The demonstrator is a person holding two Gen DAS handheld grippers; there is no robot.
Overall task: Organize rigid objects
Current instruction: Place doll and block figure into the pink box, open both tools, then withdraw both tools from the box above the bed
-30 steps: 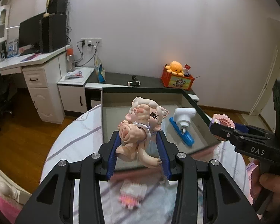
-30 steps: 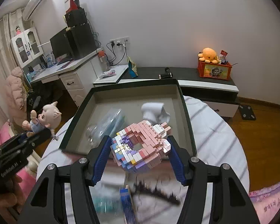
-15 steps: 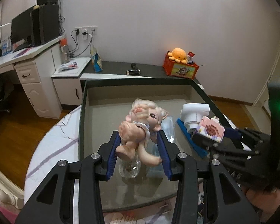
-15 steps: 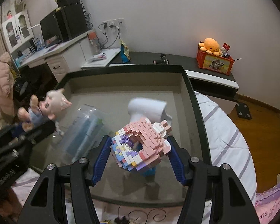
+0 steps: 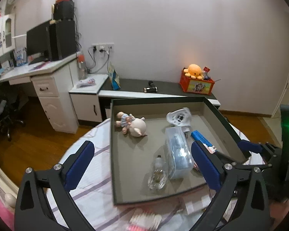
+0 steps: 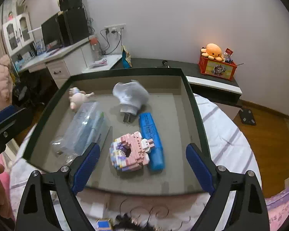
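Note:
A dark-rimmed box [image 5: 112, 154] sits on the bed. The pig doll [image 5: 132, 124] lies on its side in the box's far left corner, well ahead of my left gripper [image 5: 143, 165], whose jaws are opening with nothing between them. In the right wrist view the pink brick toy [image 6: 130, 152] rests on the box [image 6: 190, 104] floor against a blue marker [image 6: 152, 141]. My right gripper [image 6: 143, 168] is opening around the toy, and its pads stand clear of it.
The box also holds a white plug adapter [image 6: 130, 97], a clear plastic case [image 6: 84, 129] and a small glass bottle [image 5: 158, 175]. Pink blocks [image 5: 144, 219] and dark hair accessories [image 6: 133, 221] lie on the striped sheet in front. Desk and low cabinet stand behind.
Both grippers opened wide. The pig doll dropped from the left jaws into the box's far left corner. The brick toy left the right jaws and now lies on the box floor.

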